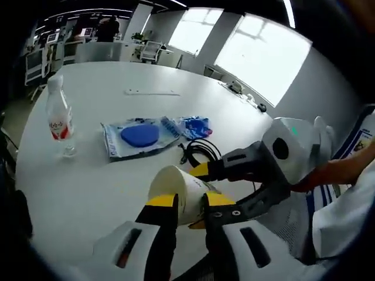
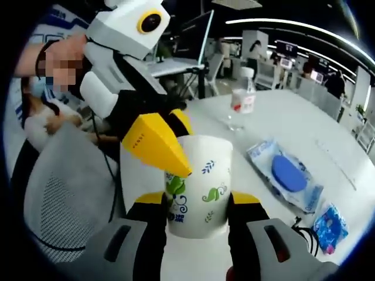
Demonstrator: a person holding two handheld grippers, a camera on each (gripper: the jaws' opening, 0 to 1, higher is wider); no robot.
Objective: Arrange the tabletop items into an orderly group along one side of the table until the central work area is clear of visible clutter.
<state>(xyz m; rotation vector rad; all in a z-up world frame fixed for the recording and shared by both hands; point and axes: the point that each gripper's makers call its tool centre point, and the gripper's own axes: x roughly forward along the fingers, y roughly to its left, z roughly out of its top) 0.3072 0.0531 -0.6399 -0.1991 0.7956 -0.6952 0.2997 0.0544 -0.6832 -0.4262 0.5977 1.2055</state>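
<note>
The paper cup (image 2: 199,187), at the near table (image 1: 105,193) edge, was grasped between the right gripper (image 2: 198,206) jaws and pinched at its rim by the left gripper (image 1: 190,202); crushing or tipping was judged possible if both pulled apart.

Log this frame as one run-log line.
left gripper: on paper cup rim | right gripper: shut on paper cup | water bottle, blue wipes pack: on table

The right gripper (image 2: 198,206) clasps a leaf-printed cup (image 2: 199,184); the left gripper (image 2: 161,143) bites its rim. On the table (image 2: 293,129), a bottle (image 2: 242,99) stands near the edge, a packet (image 2: 287,174) lies beyond.
</note>
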